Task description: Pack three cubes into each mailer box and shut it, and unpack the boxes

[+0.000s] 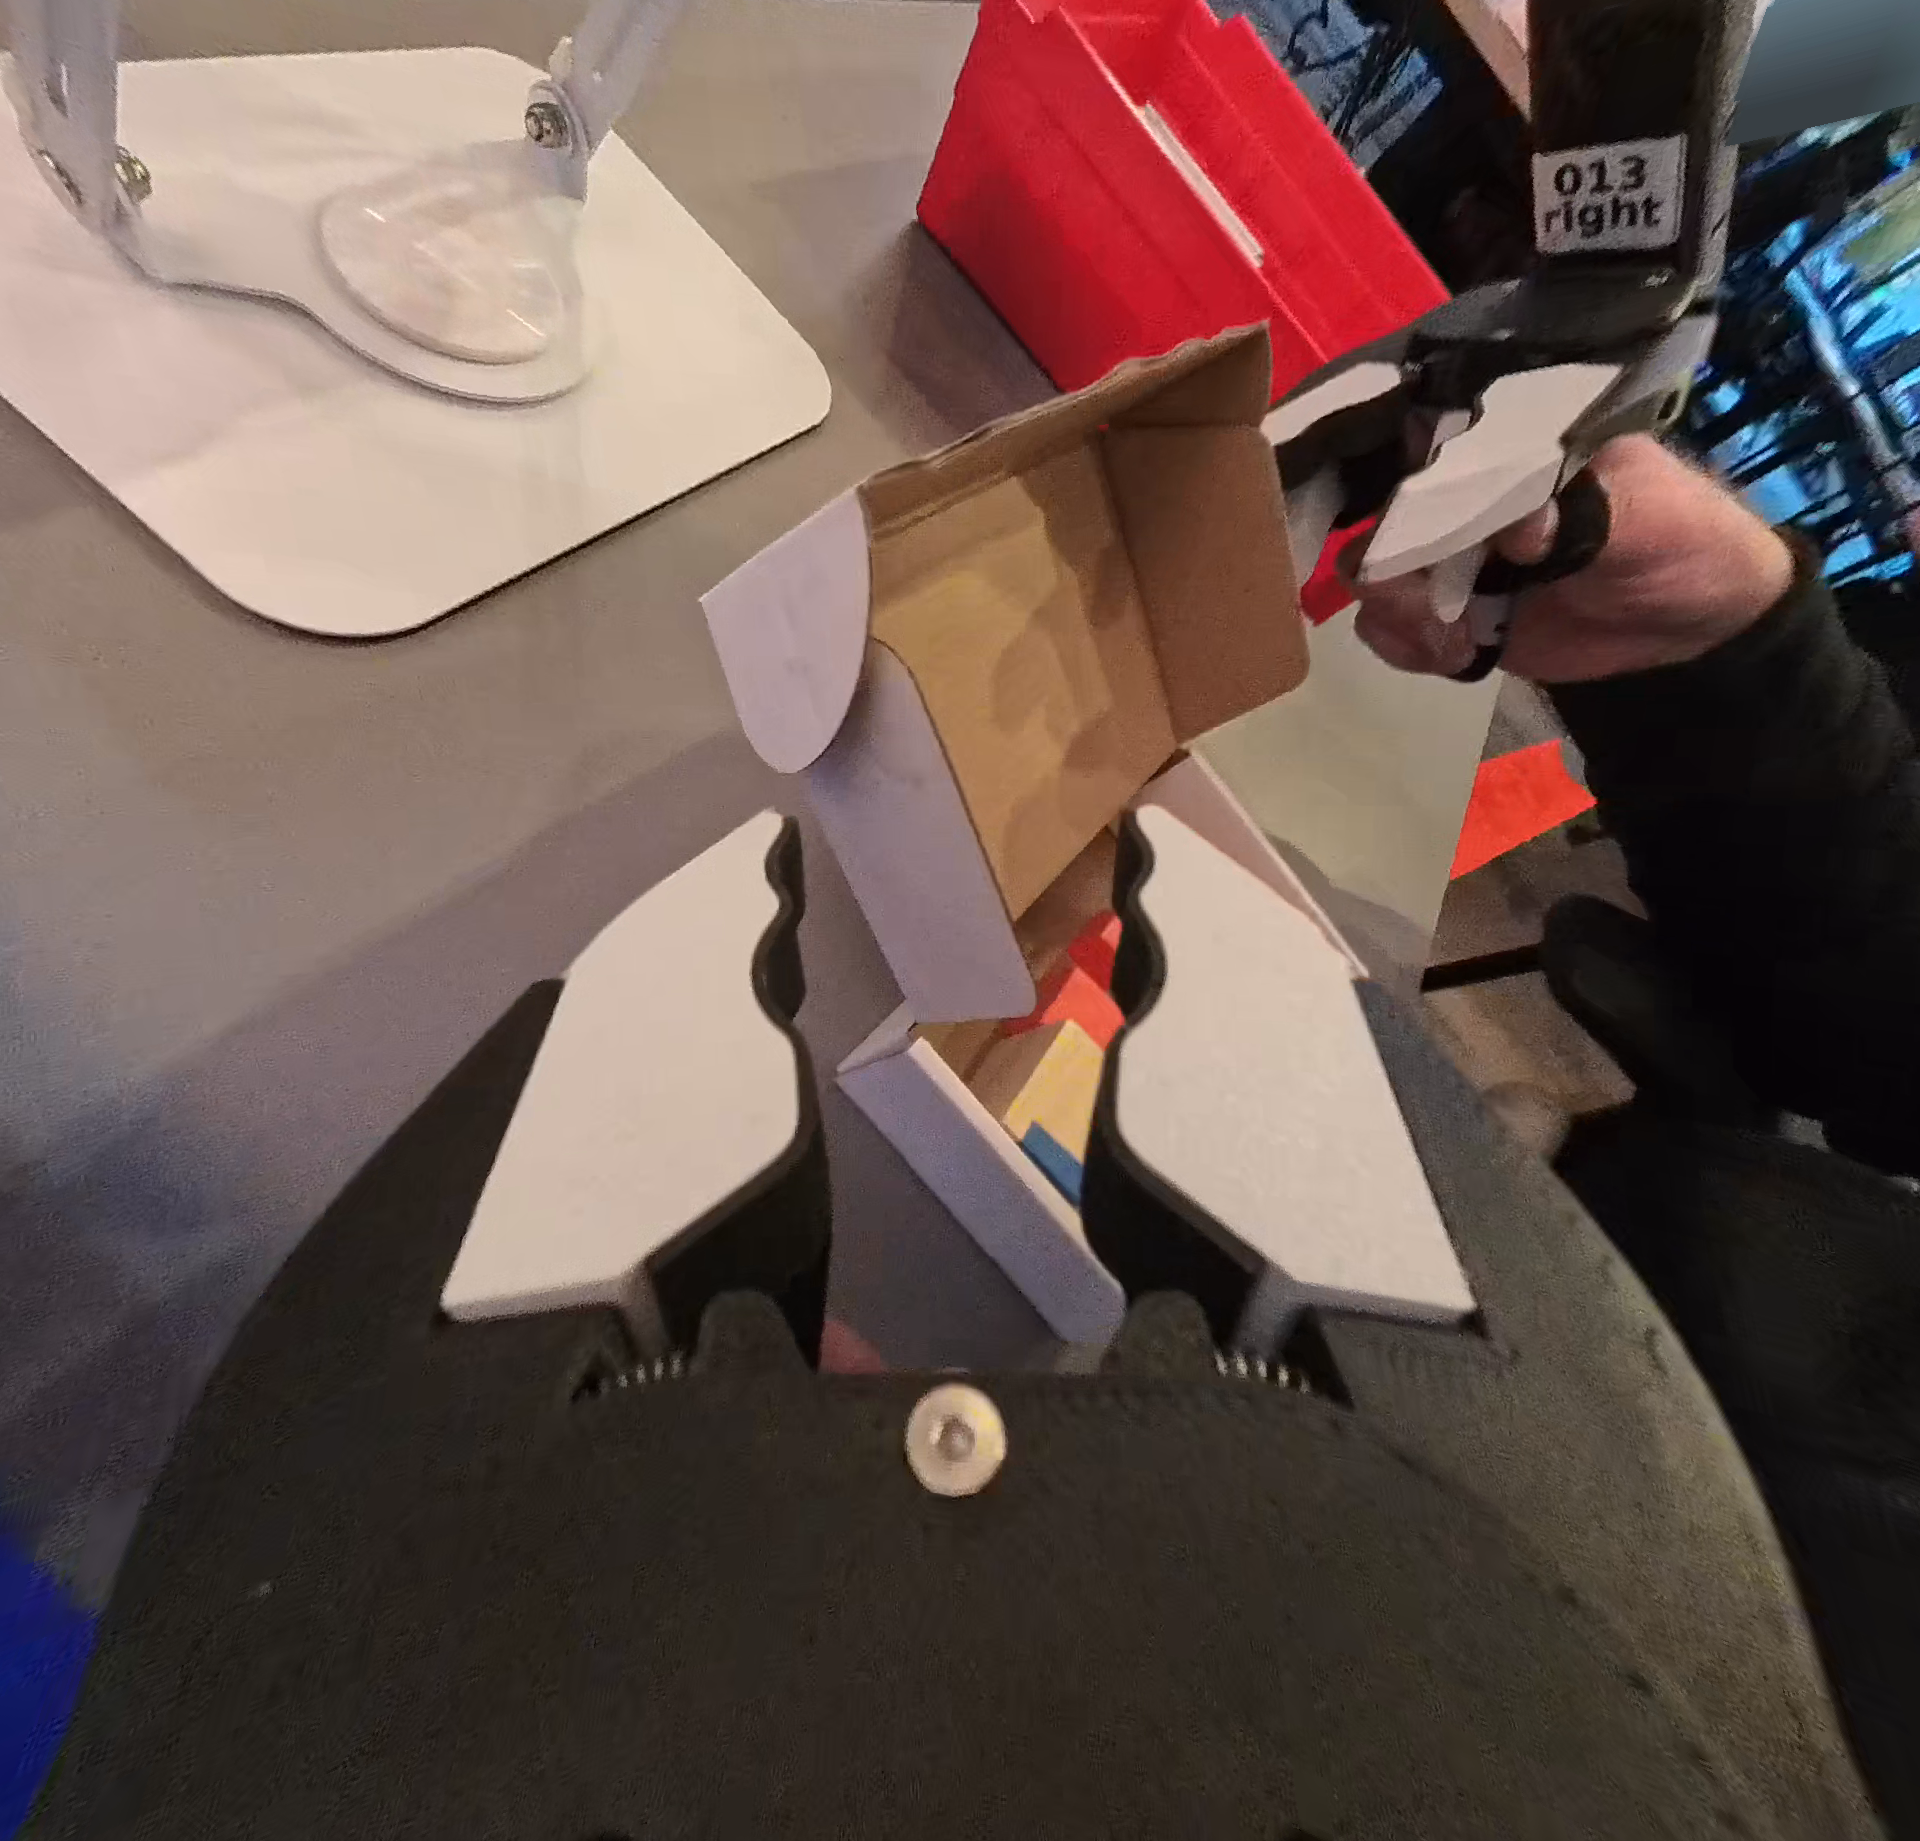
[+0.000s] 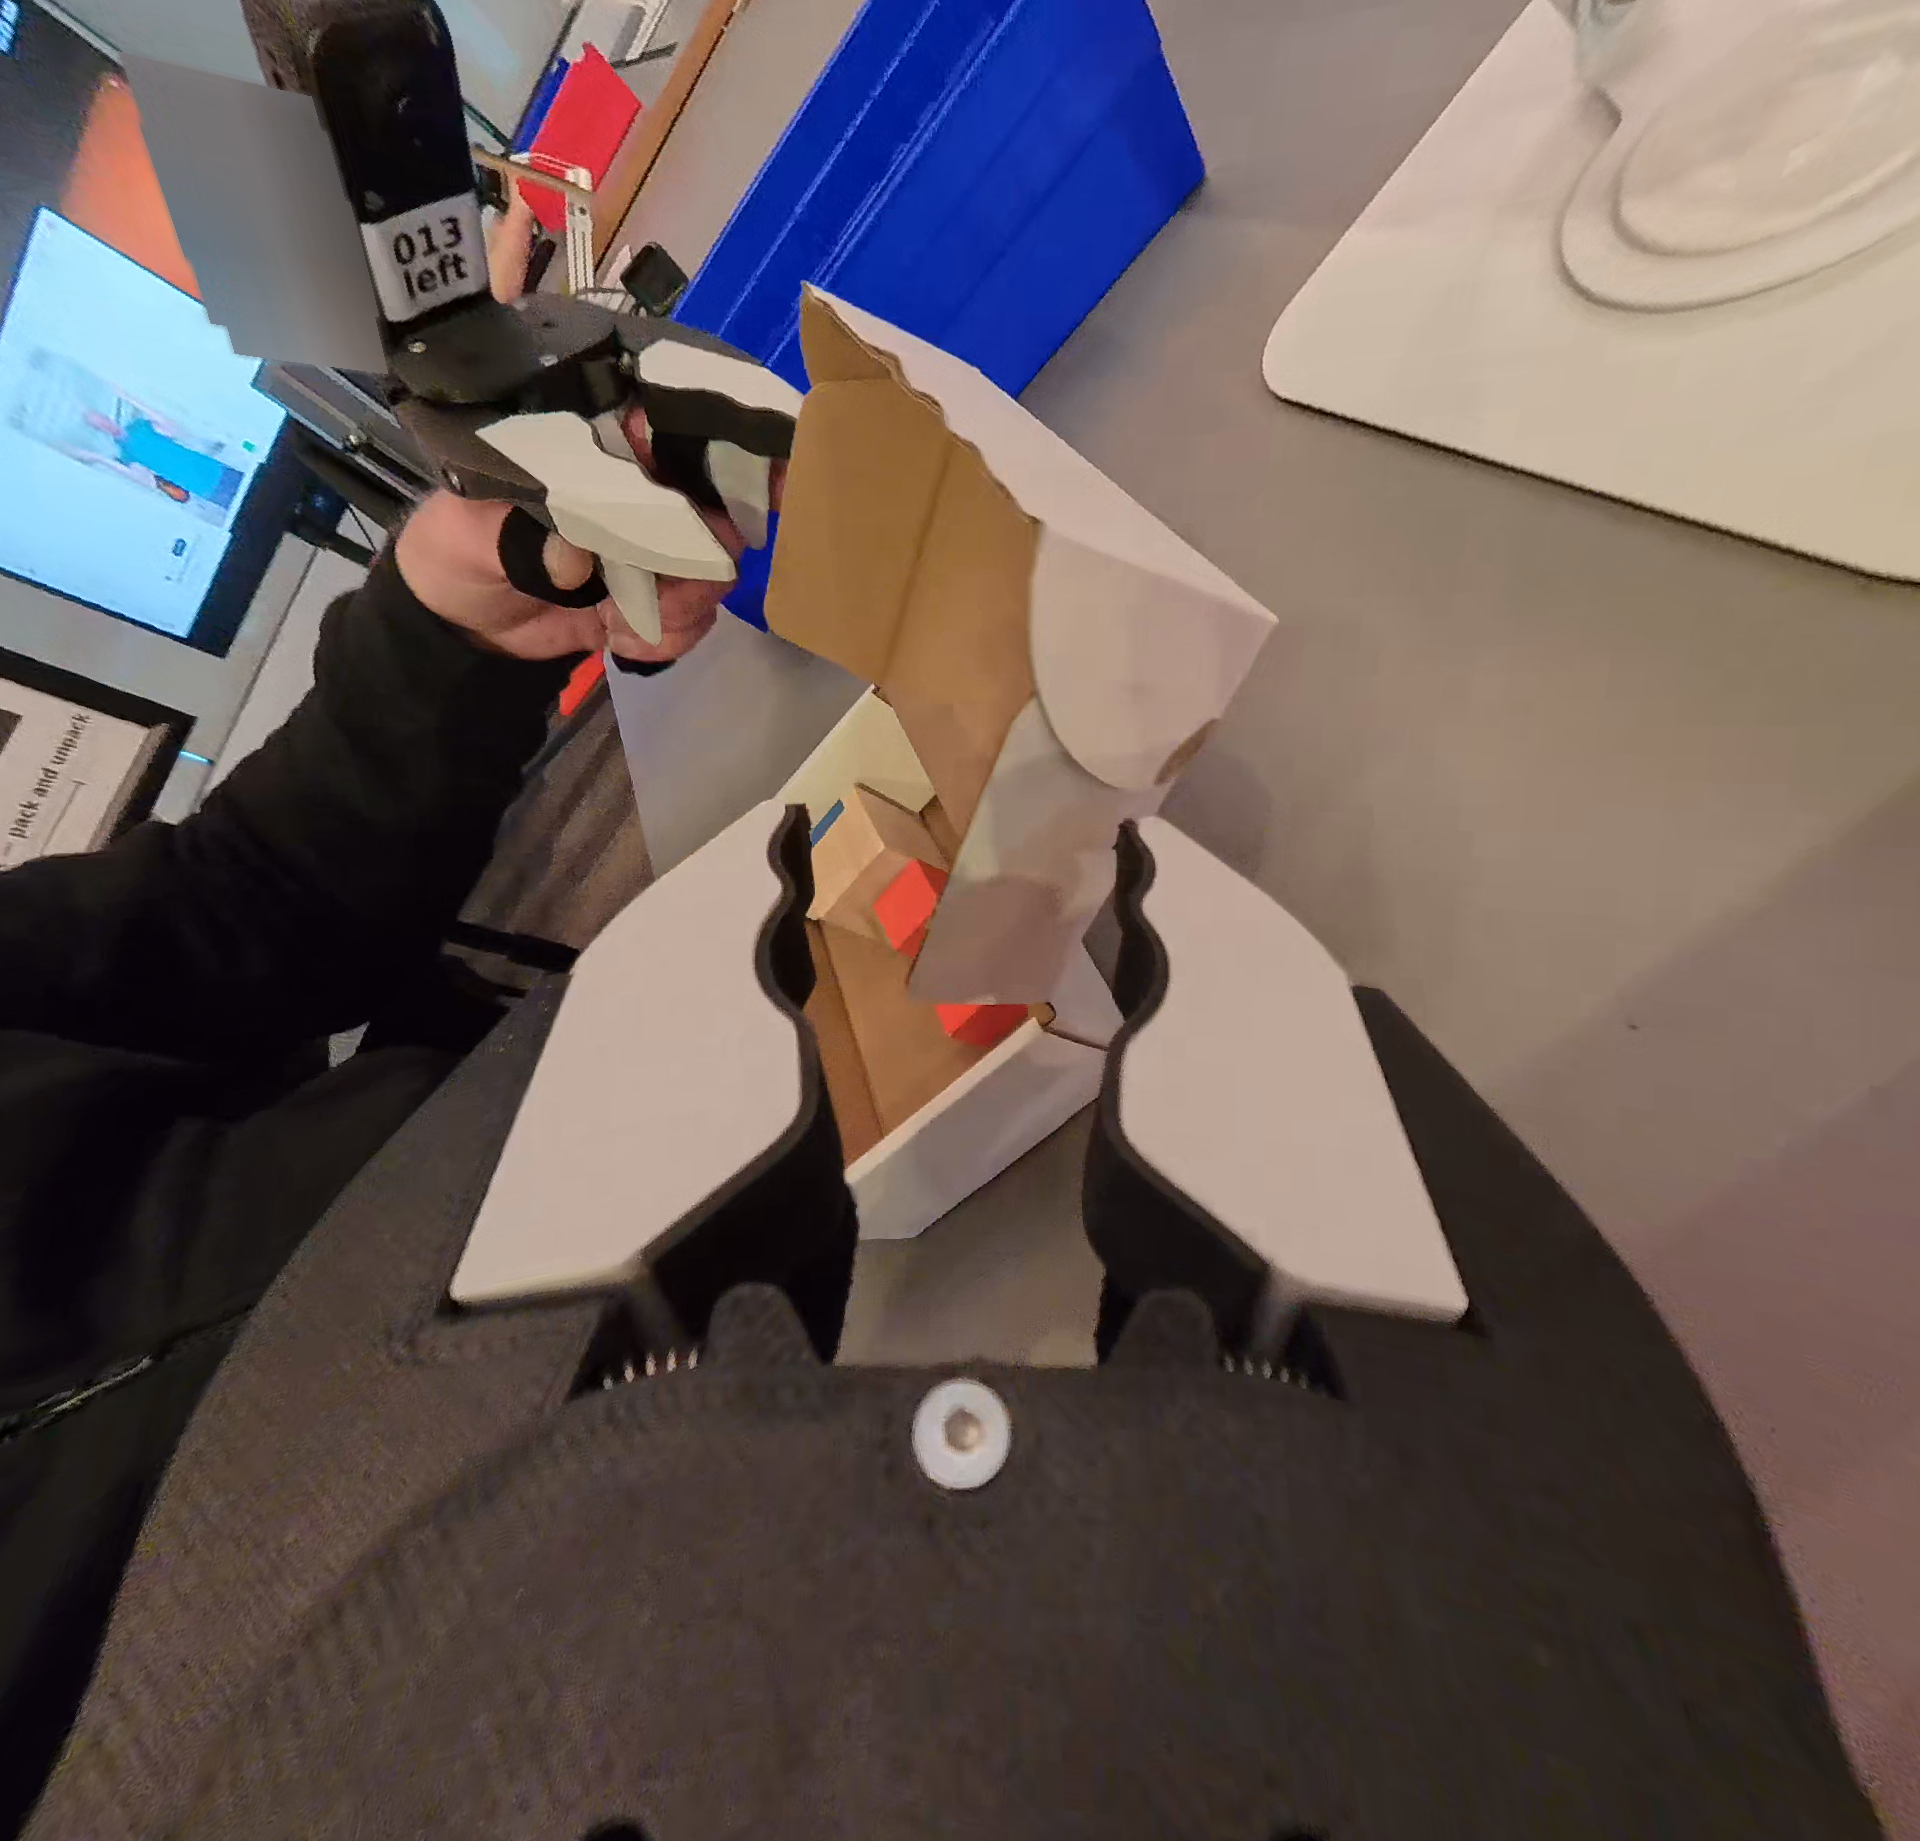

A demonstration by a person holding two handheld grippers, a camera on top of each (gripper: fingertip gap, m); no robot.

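A white mailer box [image 1: 977, 1189] with a brown inside stands on the grey table, its lid [image 1: 1060, 607] raised and tilted. Inside lie a red cube [image 1: 1091, 991], a wooden cube [image 1: 1060, 1074] and a blue cube [image 1: 1055, 1163]. My left gripper [image 1: 956, 835] is open, its fingers on either side of the box's near end. My right gripper [image 2: 964, 833] is open around the box's other end [image 2: 966, 1116], where a red cube [image 2: 977, 1017] and a wooden cube with a red face [image 2: 883, 866] show. Each gripper also shows beside the lid's side flap in the other's view, the right gripper [image 1: 1325, 503] and the left gripper [image 2: 764, 487].
A red bin [image 1: 1143, 202] stands behind the box on the right-gripper side, a blue bin [image 2: 966, 129] on the left-gripper side. A white lamp base [image 1: 416, 337] lies on the table beyond the box. A monitor [image 2: 135, 420] stands off the table's edge. My left gripper's tips are some 10 cm from the wooden cube [image 1: 1060, 1074]. Look for it in the right wrist view [image 2: 859, 833] too.
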